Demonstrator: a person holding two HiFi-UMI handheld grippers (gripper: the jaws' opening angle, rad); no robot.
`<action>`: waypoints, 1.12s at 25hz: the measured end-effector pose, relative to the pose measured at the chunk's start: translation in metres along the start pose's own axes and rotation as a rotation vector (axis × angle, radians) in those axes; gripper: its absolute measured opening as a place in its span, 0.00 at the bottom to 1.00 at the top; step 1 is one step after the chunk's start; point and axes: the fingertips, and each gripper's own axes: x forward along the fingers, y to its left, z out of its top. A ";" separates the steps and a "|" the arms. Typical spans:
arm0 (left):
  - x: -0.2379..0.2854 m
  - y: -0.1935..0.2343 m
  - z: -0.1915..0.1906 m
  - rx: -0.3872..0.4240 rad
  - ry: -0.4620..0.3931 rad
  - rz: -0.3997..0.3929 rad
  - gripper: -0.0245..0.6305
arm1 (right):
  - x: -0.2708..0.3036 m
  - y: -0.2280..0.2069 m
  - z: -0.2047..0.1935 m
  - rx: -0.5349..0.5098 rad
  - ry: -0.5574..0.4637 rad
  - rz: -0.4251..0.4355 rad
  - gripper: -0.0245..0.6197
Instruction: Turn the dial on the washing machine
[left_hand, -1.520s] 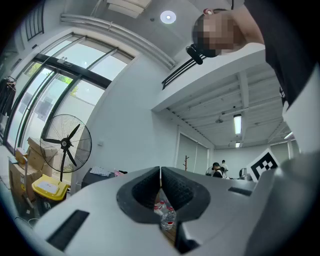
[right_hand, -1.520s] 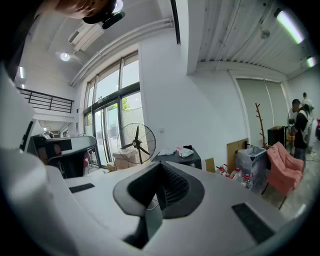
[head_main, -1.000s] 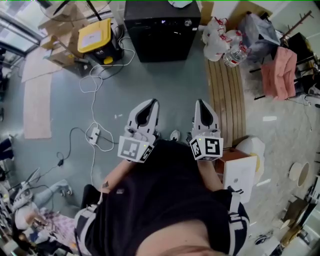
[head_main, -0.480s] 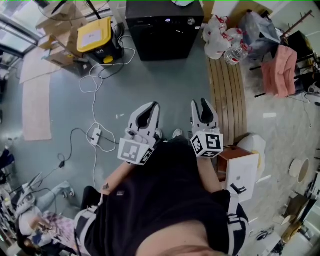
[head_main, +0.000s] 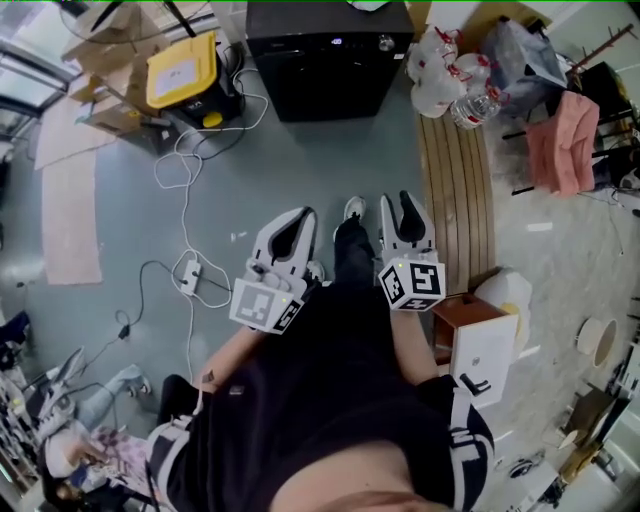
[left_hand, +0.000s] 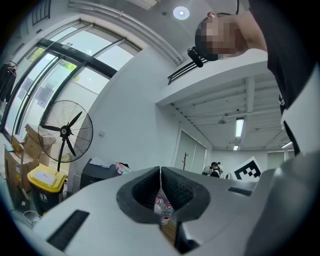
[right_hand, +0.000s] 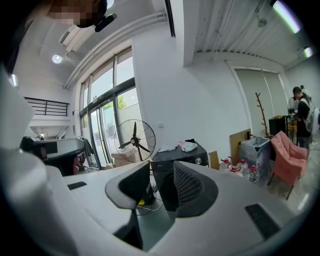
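The black washing machine (head_main: 328, 60) stands on the floor at the top of the head view, with its round silver dial (head_main: 386, 42) near the top right corner. Both grippers are held at waist height, far short of it. My left gripper (head_main: 303, 216) is shut, its pads touching with nothing between them. My right gripper (head_main: 397, 203) is open and empty. In the right gripper view the machine (right_hand: 184, 156) and dial (right_hand: 199, 161) show past my right gripper (right_hand: 161, 175). The left gripper view has my left gripper (left_hand: 160, 172) pointing at distant water bottles.
A yellow-lidded bin (head_main: 185, 70) sits left of the machine, with a white cable and power strip (head_main: 188, 268) trailing over the floor. A slatted wooden board (head_main: 452, 190), water bottles (head_main: 470, 105), white bags (head_main: 435, 75) and a pink-draped chair (head_main: 560, 145) are at the right. A fan (right_hand: 134, 140) stands behind.
My right gripper's jaws have gone from shut to open. The person has stepped forward, one foot now showing between the grippers. The left gripper stays shut.
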 end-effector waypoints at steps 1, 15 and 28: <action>0.013 0.006 -0.001 0.009 -0.002 0.007 0.08 | 0.015 -0.009 0.003 0.003 -0.005 0.005 0.28; 0.287 0.071 0.024 0.010 -0.039 0.095 0.08 | 0.265 -0.164 0.080 0.003 0.019 0.120 0.28; 0.430 0.163 -0.017 0.016 0.030 0.090 0.08 | 0.473 -0.267 0.042 0.058 0.129 0.087 0.34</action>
